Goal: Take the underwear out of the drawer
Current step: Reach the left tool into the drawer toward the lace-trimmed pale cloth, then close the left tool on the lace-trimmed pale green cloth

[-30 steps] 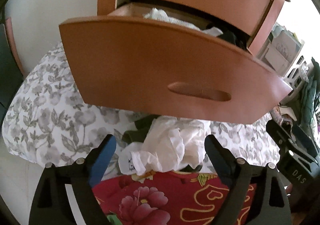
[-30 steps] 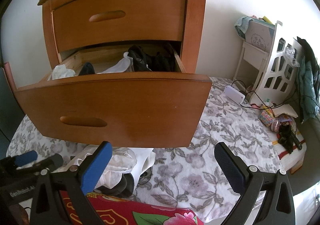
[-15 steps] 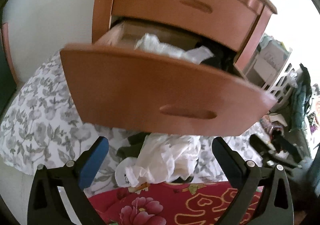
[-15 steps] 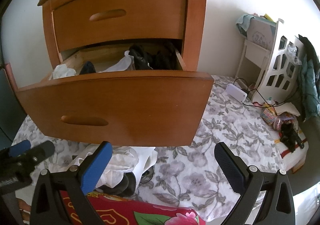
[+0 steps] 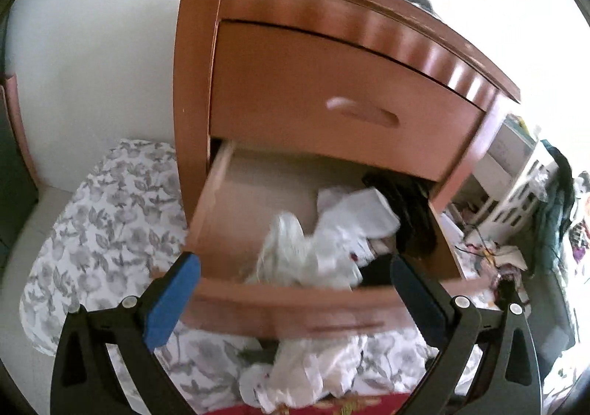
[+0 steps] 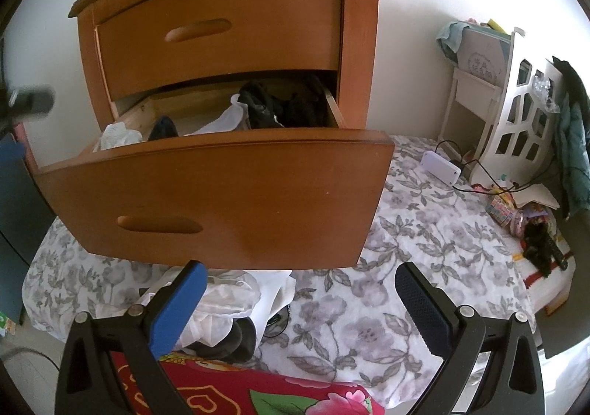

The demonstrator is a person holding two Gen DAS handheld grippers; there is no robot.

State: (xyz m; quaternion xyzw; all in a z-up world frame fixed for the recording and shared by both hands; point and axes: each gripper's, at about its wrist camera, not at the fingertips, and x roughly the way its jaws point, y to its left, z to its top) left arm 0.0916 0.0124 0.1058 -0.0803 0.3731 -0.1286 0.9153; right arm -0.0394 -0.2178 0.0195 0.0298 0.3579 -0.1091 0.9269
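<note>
white underwear (image 5: 332,241) crumpled in the open drawer (image 5: 236,227), pale and soft, blurred in the left view; folds loose, no clear shape. lies bunched toward the drawer's right half, beside dark garments (image 5: 409,219) at the right wall. long axis hard to tell: roughly from the front panel back toward the cabinet, one white corner raised toward the rear. in the right view, a white lump (image 6: 118,135) at the left front corner, a white peak (image 6: 228,118) mid-drawer, dark cloth (image 6: 273,105) behind it. drawer pulled well out of the nightstand (image 5: 332,57), upper drawer shut.

left gripper (image 5: 295,297) released, jaws spread wide, nothing between them, hanging above the drawer's front edge. right gripper (image 6: 300,300) likewise spread, empty, low in front of the drawer panel over the floral sheet (image 6: 405,249).

below the drawer, a pile of white clothes (image 6: 228,304) on the sheet, next to a red blanket (image 6: 221,389).
</note>
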